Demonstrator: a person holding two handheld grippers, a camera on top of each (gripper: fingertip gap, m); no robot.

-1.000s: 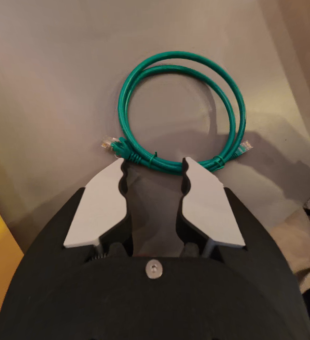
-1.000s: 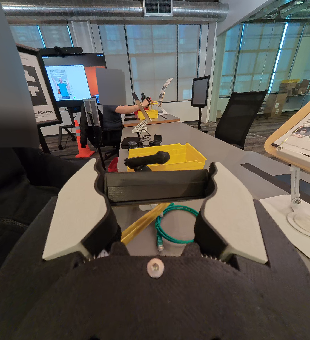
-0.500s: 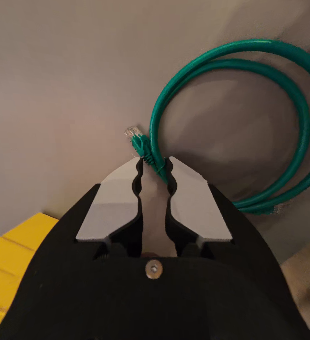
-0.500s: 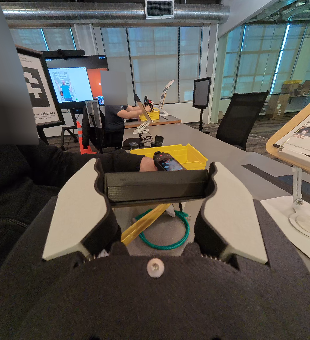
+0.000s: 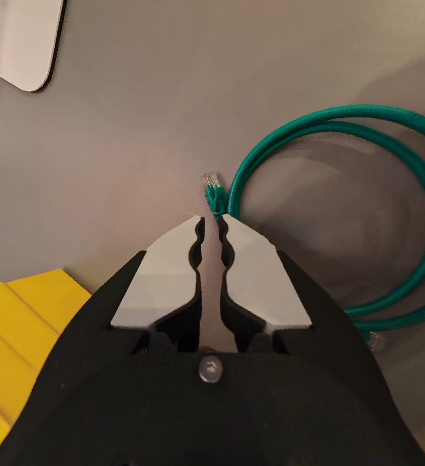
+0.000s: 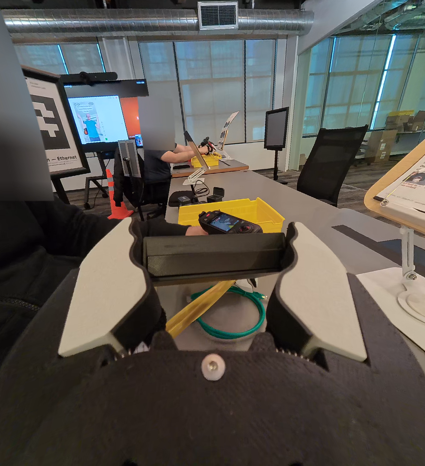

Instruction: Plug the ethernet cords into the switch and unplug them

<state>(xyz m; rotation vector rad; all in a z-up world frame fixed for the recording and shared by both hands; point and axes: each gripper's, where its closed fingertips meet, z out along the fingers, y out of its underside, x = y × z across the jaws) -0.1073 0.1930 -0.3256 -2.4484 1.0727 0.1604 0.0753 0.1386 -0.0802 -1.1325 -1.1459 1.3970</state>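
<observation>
A coiled green ethernet cord (image 5: 345,214) lies on the grey table (image 5: 156,126). Its clear plug (image 5: 210,180) points away from me. My left gripper (image 5: 211,219) has its jaws nearly together, and the cord's ribbed boot sits pinched at the fingertips, against the right fingertip (image 5: 227,223). My right gripper (image 6: 211,242) is shut on a long black switch (image 6: 214,259) and holds it level above the table. Below the switch I see the green cord (image 6: 234,330) and its plug (image 6: 259,296). The switch's ports are hidden.
A yellow bin (image 5: 17,340) sits close at the left gripper's lower left; it also shows in the right wrist view (image 6: 234,209). A white pad (image 5: 17,37) lies far left. A slanted instruction board (image 6: 413,181) on a white mat (image 6: 388,327) stands right. A person works at a far table. The tips of one gripper are about 30 centimetres away from the tips of the other.
My left gripper has closed from wide open to nearly shut around the cord's boot behind the plug, and the coil now lies to its right. The right gripper keeps holding the switch still.
</observation>
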